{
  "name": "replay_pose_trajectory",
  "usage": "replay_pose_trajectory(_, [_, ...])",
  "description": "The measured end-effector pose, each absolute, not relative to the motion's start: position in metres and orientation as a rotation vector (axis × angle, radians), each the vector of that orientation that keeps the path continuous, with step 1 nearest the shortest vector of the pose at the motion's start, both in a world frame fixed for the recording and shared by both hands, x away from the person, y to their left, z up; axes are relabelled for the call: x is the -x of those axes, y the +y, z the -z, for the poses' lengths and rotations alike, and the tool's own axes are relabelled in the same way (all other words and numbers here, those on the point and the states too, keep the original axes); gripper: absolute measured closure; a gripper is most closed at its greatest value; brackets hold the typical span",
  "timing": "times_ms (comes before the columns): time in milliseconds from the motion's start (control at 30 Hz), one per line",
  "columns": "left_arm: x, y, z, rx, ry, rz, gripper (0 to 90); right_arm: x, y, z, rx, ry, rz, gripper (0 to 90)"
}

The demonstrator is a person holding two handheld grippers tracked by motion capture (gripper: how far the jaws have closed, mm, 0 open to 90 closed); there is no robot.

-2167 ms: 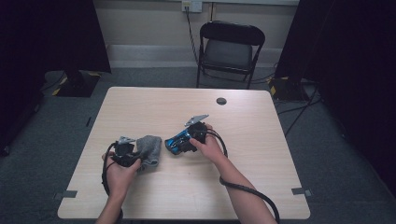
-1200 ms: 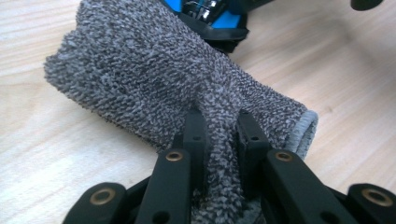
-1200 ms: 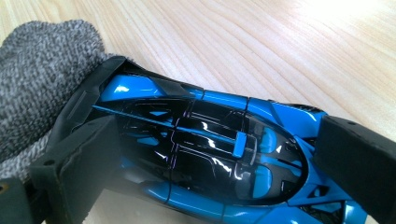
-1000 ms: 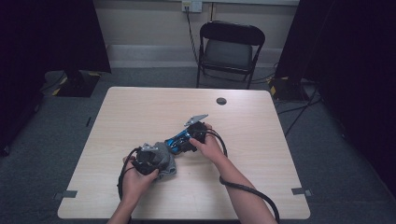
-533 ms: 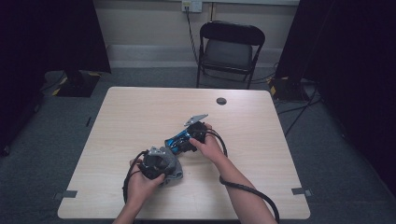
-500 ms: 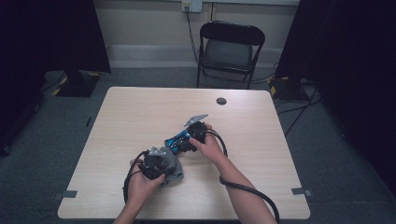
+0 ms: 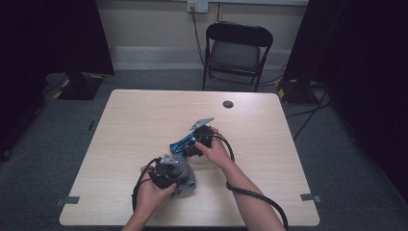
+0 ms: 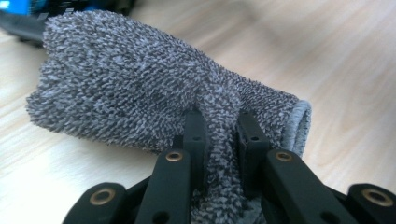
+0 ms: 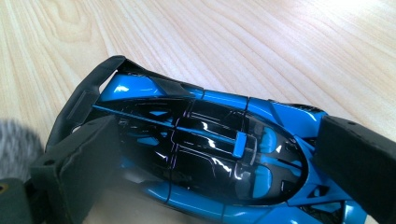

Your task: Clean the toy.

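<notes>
on the table (image 7: 144,120) the toy car (image 7: 183,143) lies between my right gripper's jaws; the cloth (image 7: 185,175), in my left gripper (image 7: 166,175), lies at its seven o'clock, touching it.

Grey terry cloth (image 8: 140,84), bunched, lying on the table just beside a glossy blue-and-black toy car (image 9: 210,158), upright.

Your high view is evenly lit from above on the pale surface (image 7: 144,125), while the room's edges fall into near black. In the left gripper view the grey cloth (image 8: 140,79) is crisp and the background soft. White glare streaks the blue toy car (image 9: 210,154) (its near tongs blur).
</notes>
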State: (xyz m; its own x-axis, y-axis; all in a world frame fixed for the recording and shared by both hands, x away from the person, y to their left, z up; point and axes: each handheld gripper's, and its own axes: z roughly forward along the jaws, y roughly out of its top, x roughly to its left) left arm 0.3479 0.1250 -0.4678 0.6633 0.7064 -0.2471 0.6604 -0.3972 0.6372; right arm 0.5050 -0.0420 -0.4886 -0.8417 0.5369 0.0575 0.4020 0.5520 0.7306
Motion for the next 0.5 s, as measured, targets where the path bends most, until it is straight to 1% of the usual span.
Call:
replay_pose_trajectory(233, [-0.343,0.112,0.464,-2.168,0.988,-0.069,77.5,-0.505,-0.042,0.489,-0.799,2.607,-1.174,0.2])
replay_pose_trajectory(500, [-0.338,0.112,0.452,-2.155,0.944,-0.082,77.5,-0.505,-0.043,0.489,-0.8,2.607,-1.174,0.2])
